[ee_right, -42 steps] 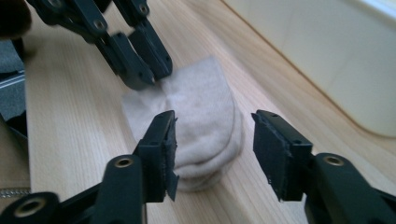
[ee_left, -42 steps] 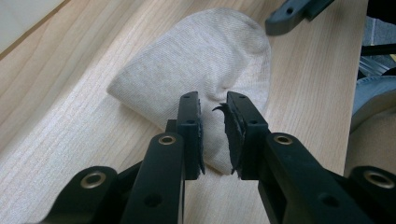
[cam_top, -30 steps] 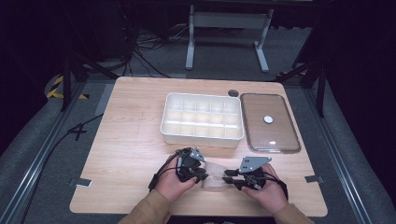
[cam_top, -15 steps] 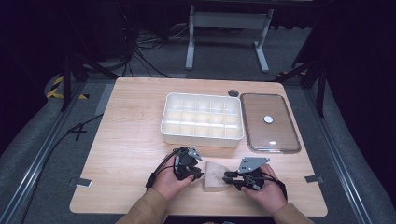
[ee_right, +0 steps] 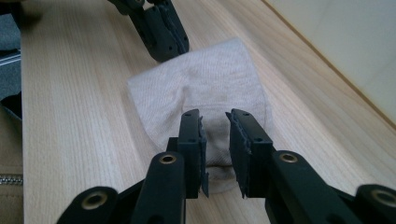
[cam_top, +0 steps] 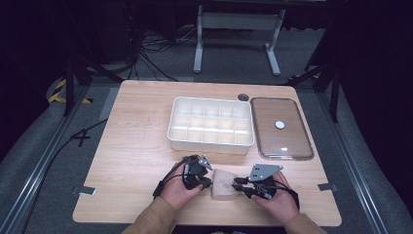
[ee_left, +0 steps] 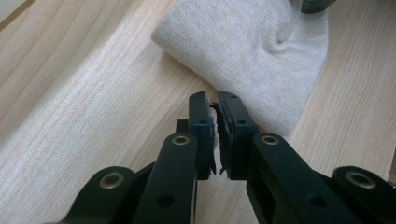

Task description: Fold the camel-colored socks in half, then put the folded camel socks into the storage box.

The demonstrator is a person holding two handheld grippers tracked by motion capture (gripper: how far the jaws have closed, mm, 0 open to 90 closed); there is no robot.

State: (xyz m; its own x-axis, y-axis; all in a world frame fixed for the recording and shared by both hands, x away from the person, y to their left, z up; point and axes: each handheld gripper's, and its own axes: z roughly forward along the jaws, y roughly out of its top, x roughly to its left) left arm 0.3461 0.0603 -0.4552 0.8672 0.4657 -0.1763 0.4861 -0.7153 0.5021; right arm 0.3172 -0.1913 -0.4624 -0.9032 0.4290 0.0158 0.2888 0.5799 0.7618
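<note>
Left claw [ee_left: 217,100]: jaws have just been closing and now stand almost together, pinching the near edge of the folded beige cloth [ee_left: 247,51]; fabric shows in the narrow slit between the pads. Right claw [ee_right: 215,119]: jaws parted a little, poised over the opposite end of the cloth, a fold between them; whether the pads press on it cannot be told. Cloth: flat on the counter [cam_top: 141,146], front centre, between both claws. Beyond it: white compartment tray [cam_top: 210,142], near the counter's middle. Just to the tray's right: clear lid [cam_top: 281,128], lying flat.
</note>
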